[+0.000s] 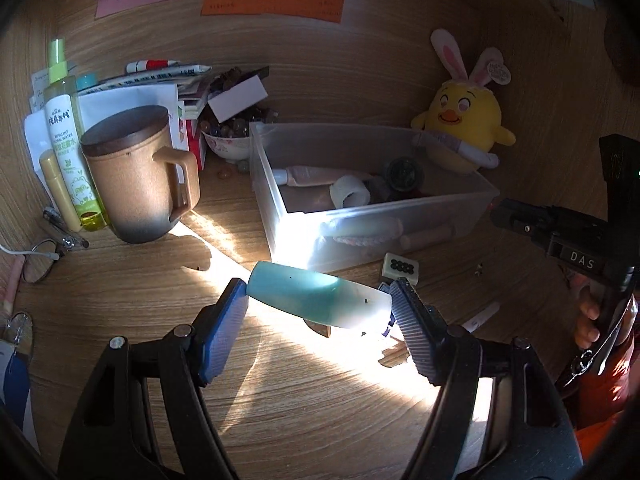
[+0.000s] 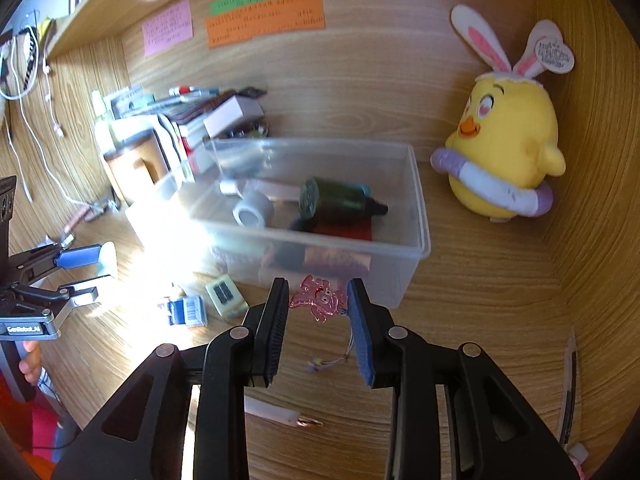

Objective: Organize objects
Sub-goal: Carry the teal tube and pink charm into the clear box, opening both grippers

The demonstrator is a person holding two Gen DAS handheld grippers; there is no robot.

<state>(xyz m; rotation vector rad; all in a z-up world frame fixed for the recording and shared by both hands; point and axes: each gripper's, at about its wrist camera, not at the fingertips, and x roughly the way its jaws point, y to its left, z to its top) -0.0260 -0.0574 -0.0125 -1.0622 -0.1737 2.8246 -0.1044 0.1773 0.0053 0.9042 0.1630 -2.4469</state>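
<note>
My left gripper (image 1: 320, 300) is shut on a teal and white tube (image 1: 316, 298), held crosswise above the wooden desk, in front of the clear plastic bin (image 1: 276, 184). The bin holds a tube, a tape roll (image 2: 254, 208) and a dark bottle (image 2: 336, 200). My right gripper (image 2: 318, 320) is open and empty, fingers either side of a pink keychain charm (image 2: 318, 298) that lies on the desk just in front of the bin (image 2: 416, 200). The left gripper also shows in the right wrist view (image 2: 98, 270). A mahjong tile (image 2: 226, 294) lies beside the bin.
A brown lidded mug (image 1: 140, 184), a green bottle (image 1: 68, 140), stacked papers and a bowl of beads (image 1: 228, 136) stand at the left back. A yellow chick plush (image 2: 508, 148) sits at the right back. Glasses (image 1: 40, 260), a small blue box (image 2: 186, 310) and a pen (image 2: 280, 414) lie on the desk.
</note>
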